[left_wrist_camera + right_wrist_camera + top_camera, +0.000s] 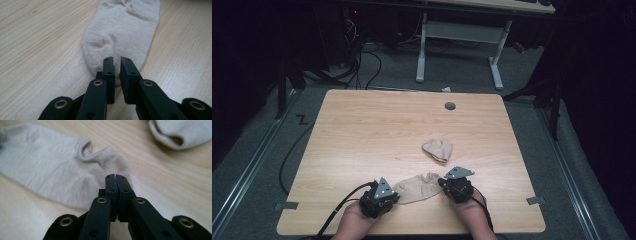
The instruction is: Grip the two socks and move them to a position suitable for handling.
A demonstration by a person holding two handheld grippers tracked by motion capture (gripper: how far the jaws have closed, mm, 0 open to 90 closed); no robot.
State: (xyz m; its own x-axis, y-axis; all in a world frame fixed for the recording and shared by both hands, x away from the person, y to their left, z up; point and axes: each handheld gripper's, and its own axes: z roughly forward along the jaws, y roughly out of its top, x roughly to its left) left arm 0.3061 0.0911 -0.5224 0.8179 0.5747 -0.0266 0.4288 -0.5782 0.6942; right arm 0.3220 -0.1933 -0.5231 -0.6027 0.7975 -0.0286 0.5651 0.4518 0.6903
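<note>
The high view shows two beige cotton socks on the pale wooden tabletop (362, 130): one flat sock (417, 188) between the left tool (388, 199) and right tool (447, 184), one bunched sock (438, 149) just beyond. In the left gripper view, the left tool (117, 60) stands slightly parted over the flat sock's (120, 30) toe. In the right gripper view, the right tool (116, 176) is closed at the flat sock's (50, 172) cuff edge; whether it pinches fabric, I cannot tell.

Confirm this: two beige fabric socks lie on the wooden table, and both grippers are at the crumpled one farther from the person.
Not quite. Both grippers work the flat beige fabric sock nearest the person; the crumpled beige sock lies apart, farther up the wooden table, as the high view shows.
</note>
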